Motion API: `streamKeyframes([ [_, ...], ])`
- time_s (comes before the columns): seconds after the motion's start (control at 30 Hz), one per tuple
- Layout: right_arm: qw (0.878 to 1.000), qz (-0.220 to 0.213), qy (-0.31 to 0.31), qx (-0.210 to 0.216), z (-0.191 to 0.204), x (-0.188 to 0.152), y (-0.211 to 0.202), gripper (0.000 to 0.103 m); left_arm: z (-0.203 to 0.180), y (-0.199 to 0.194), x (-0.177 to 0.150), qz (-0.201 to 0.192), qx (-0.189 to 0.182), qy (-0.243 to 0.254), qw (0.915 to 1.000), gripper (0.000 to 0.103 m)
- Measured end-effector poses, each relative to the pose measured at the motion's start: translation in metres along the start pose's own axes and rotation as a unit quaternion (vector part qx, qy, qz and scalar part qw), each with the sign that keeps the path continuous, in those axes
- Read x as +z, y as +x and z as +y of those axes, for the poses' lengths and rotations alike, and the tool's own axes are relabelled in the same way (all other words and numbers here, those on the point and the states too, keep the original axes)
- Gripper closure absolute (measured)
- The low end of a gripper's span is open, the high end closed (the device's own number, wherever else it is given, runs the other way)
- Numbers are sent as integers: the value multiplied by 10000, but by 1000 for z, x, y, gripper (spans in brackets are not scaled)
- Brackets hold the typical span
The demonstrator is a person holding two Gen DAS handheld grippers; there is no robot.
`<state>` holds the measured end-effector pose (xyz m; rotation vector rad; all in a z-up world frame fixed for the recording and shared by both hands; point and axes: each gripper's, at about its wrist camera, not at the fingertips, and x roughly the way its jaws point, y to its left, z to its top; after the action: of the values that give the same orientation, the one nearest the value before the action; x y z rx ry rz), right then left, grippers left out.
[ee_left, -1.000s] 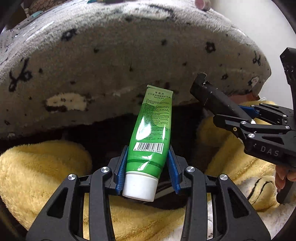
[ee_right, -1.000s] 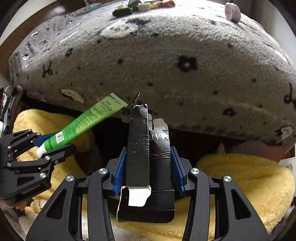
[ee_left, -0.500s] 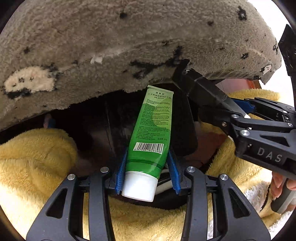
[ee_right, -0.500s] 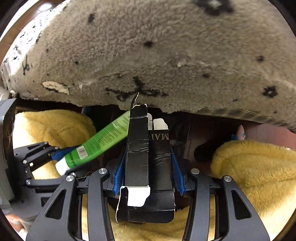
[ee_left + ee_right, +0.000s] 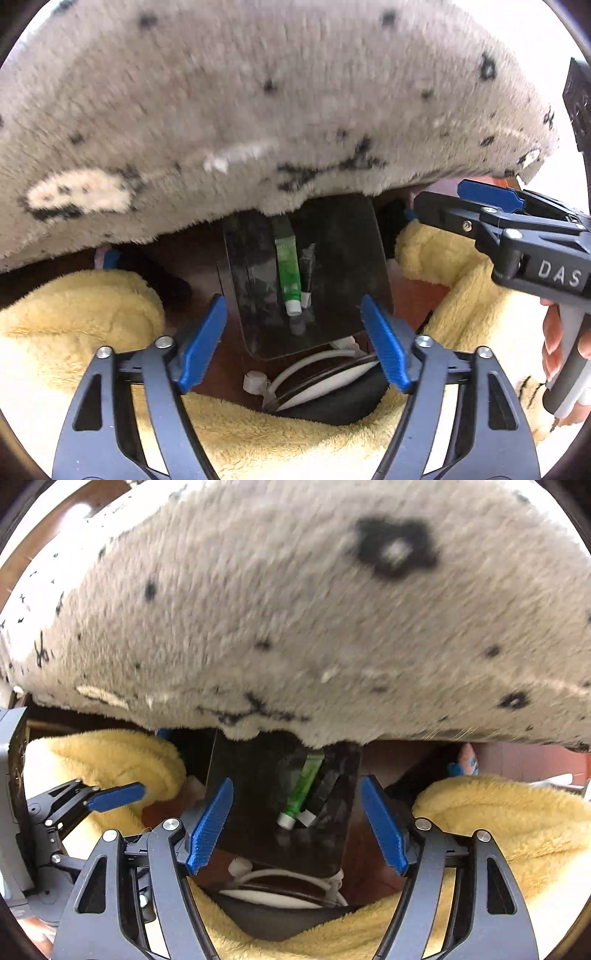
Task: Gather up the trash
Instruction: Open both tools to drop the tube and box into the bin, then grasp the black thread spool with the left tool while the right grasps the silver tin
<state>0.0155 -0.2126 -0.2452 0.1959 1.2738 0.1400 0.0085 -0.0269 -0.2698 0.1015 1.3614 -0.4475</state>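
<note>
Trash, two items: green tube (image 5: 288, 273) and black box (image 5: 307, 271), half a second ago pinched in my left gripper (image 5: 295, 345) and right gripper (image 5: 297, 825), now dropped side by side inside dark bin (image 5: 343, 258); both jaws spread empty; deposit judged done

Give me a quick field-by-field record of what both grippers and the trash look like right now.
left gripper: open, holding nothing
right gripper: open, holding nothing
green tube: inside the dark bin, white cap toward the cameras
black box: in the bin, right beside the tube
dark bin: under the edge of the grey fleece cover
surroundings: yellow blanket on both sides, white cable just in front of the bin
</note>
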Motion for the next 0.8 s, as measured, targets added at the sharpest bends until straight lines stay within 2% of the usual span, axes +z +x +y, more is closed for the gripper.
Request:
streamKeyframes([
  [0.17, 9973, -647, -94, -321, -5, 17, -38, 16, -1, -43, 13, -603, 140, 107, 9980, 17],
  [0.3, 9900, -1254, -230, -602, -8, 35, -75, 14, 0, -82, 28, -1191, 413, 187, 9919, 13],
  [0.43, 9833, -1665, -208, -707, -15, 57, -100, 14, 10, -105, 51, -1572, 537, 57, 9861, 12],
  [0.57, 9772, -1945, -109, -845, -25, 80, -113, 14, 17, -118, 79, -1853, 735, -20, 9799, 12],
  [0.8, 9686, -2169, 183, -1202, -60, 132, -112, 14, 27, -118, 132, -2047, 930, -97, 9744, 12],
])
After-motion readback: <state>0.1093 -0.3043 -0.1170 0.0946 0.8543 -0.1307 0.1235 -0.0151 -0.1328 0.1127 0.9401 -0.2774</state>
